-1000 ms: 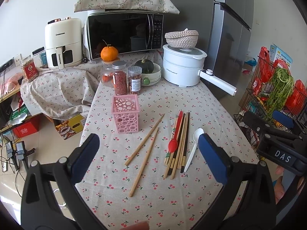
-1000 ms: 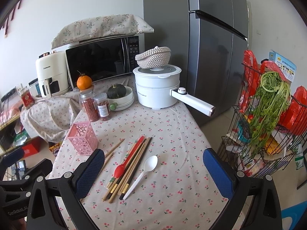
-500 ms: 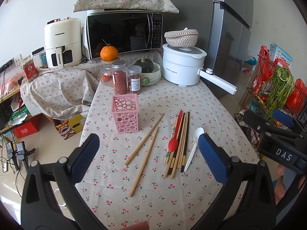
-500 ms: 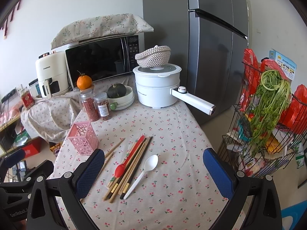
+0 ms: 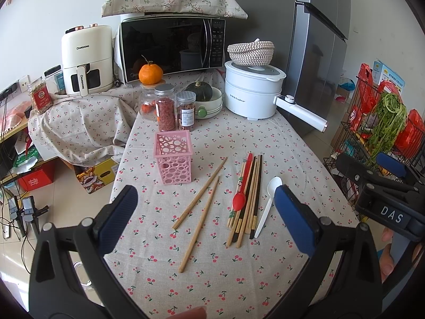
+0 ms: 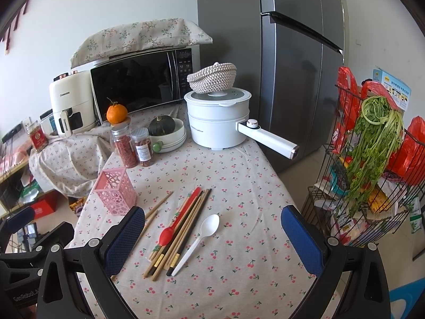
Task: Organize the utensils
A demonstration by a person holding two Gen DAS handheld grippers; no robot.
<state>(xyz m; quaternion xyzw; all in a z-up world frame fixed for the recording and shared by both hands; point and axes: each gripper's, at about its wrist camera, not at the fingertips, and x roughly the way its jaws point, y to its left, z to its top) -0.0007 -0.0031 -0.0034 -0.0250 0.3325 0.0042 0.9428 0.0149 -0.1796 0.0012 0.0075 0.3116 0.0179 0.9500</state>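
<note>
Chopsticks (image 5: 245, 199) lie bundled on the cherry-print tablecloth (image 5: 265, 143) with a red spoon (image 5: 242, 186) on top and a white spoon (image 5: 267, 204) just to their right; two loose chopsticks (image 5: 200, 204) lie apart to the left, near the pink holder (image 5: 174, 156). The left claw (image 5: 204, 223) hangs above the near part of the table, jaws spread wide and holding nothing, the loose pair and the bundle both seen between its blue pads (image 5: 118, 220). The right claw (image 6: 212, 239) is likewise wide open and empty, with the bundle and white spoon (image 6: 198, 242) between its pads (image 6: 301, 239). All the utensils run lengthwise away from the claws, leaning slightly right at their far ends; the red spoon's bowl is at the near end, the white spoon's bowl at the far end. The holder stands upright beyond the loose pair. The left view shows both loose chopsticks in full and the right claw at its right edge. In the right view the left pad covers most of that pair, while the wire basket (image 6: 372, 186) of greens shows more fully.
</note>
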